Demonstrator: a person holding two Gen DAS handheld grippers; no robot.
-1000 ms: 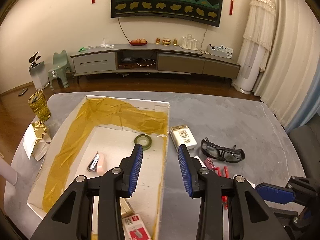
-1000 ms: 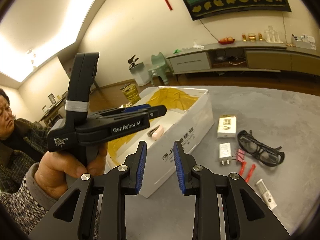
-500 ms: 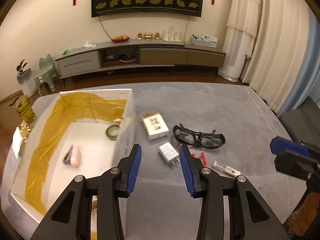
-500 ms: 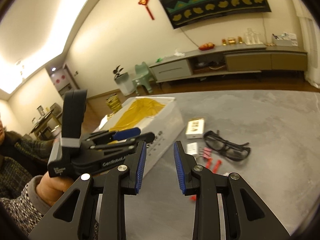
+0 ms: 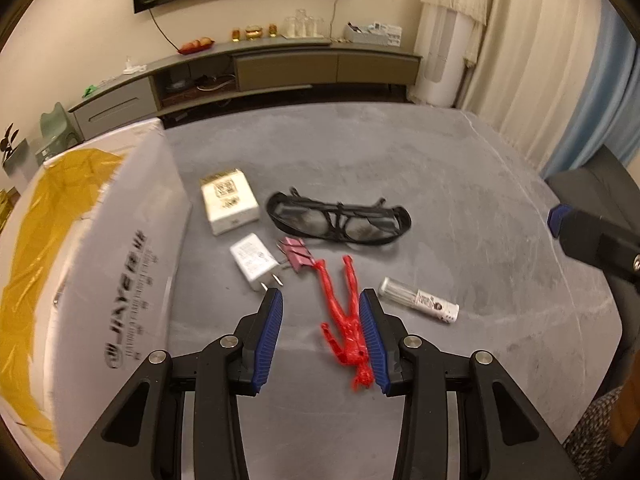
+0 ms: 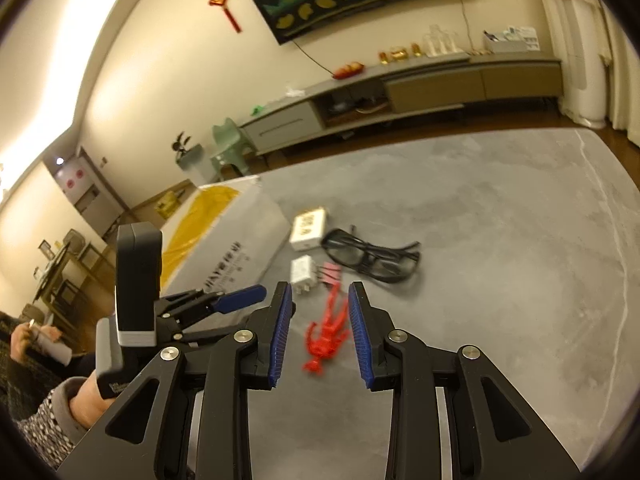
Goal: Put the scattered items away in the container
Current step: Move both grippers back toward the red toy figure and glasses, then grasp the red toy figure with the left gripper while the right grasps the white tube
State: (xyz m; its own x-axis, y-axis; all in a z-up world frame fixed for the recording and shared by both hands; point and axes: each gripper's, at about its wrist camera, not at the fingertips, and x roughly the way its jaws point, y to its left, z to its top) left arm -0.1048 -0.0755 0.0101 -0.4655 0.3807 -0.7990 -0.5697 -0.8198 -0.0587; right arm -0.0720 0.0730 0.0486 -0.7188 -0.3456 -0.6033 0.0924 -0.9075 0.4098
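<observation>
Left wrist view: the left gripper [image 5: 320, 334] hangs over the grey tabletop [image 5: 440, 184] with its jaws wide and empty. The red toy figure [image 5: 346, 320] lies flat just inside the right jaw. Beyond it lie a white charger [image 5: 254, 260], a small white box [image 5: 229, 200], black glasses [image 5: 340, 222] and a clear tube [image 5: 418, 306]. The white container [image 5: 120, 264], lined with yellow, stands to the left.

Right wrist view: the right gripper [image 6: 320, 330] also has wide, empty jaws, with the figure on the tabletop between them. The left gripper shows at lower left, beside the container.
</observation>
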